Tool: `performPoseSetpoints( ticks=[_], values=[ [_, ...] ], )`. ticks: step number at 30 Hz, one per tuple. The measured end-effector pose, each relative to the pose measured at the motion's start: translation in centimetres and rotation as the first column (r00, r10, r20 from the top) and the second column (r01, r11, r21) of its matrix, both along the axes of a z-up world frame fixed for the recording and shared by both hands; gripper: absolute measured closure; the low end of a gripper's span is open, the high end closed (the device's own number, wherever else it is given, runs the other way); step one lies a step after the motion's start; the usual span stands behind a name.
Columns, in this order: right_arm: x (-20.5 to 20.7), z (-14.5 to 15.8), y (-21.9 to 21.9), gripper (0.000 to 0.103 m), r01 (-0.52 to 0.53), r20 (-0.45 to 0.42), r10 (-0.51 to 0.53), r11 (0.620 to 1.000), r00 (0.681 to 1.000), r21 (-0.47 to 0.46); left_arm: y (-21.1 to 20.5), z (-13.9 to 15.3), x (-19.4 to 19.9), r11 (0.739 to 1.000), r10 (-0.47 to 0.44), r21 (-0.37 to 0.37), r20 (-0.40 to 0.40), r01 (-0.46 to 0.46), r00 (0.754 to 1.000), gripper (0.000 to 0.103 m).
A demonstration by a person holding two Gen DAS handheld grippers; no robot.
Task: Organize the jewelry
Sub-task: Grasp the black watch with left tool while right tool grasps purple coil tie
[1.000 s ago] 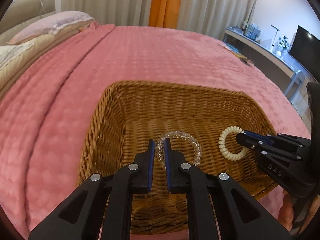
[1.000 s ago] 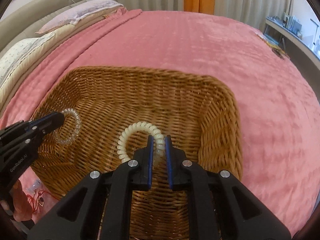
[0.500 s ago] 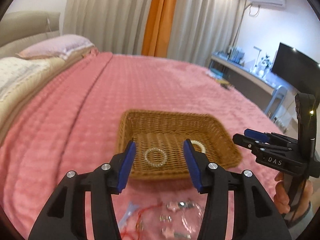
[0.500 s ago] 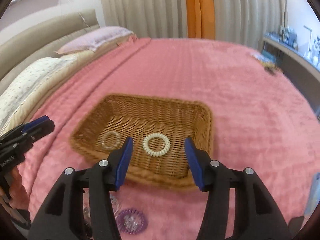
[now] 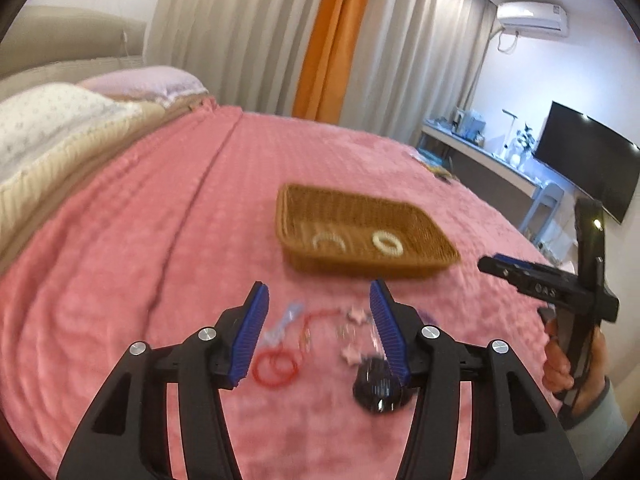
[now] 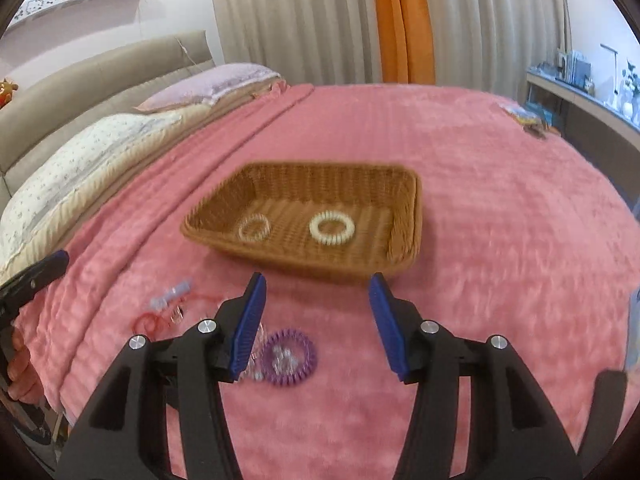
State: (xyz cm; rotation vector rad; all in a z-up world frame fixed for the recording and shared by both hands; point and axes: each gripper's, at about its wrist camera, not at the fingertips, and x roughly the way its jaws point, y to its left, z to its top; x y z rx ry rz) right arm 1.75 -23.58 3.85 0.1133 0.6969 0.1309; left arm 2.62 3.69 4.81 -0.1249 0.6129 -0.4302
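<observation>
Both claws stand spread and empty, the left gripper [image 5: 316, 330] with jaws opening; beneath lie loose pieces (a purple coil bracelet [image 6: 291, 357] nearest the right gripper [image 6: 314, 326]); next needs a pick; beyond, the basket [image 6: 406, 216] holds two bracelets.

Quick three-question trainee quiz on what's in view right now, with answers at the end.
1. How many rings lie in the basket?
2. True or false: the purple ring is inside the basket.
3. Which gripper has something clamped: A left gripper, B right gripper, C neither?

Key
1. Two: a clear ring and a cream ring.
2. False; it lies on the pink blanket, nearer the cameras than the basket.
3. C; the left's jaws are opening, the right's stand apart, and nothing is between either pair.
</observation>
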Motion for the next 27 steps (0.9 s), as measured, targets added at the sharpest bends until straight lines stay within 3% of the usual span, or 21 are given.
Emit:
performPoseSetpoints(
  ticks=[10,13,19,27],
  values=[
    [1.5,-5.5,0.7,0.054,-0.021,-0.119,0.023,1.0,0.993,0.018,-2.1,-6.5,-0.4,0.996,-0.086,0.025,-0.113,0.089,0.99,0.051],
    [2.2,-6.6,1.4,0.066,-0.057,-0.153,0.059,0.998,0.987,0.017,-3.5,-7.5,0.0,0.993,-0.102,0.05,-0.143,0.11,0.985,0.052],
    [3.5,-7.8,2.1,0.071,-0.067,-0.205,0.063,0.998,0.977,-0.014,-5.2,-9.0,0.9,0.989,-0.109,0.078,-0.186,0.126,0.976,0.054],
    [4.8,-8.5,2.4,0.081,-0.088,-0.234,0.083,0.996,0.969,-0.011,-6.6,-10.0,2.2,0.988,-0.119,0.068,-0.223,0.137,0.967,0.091]
  ],
)
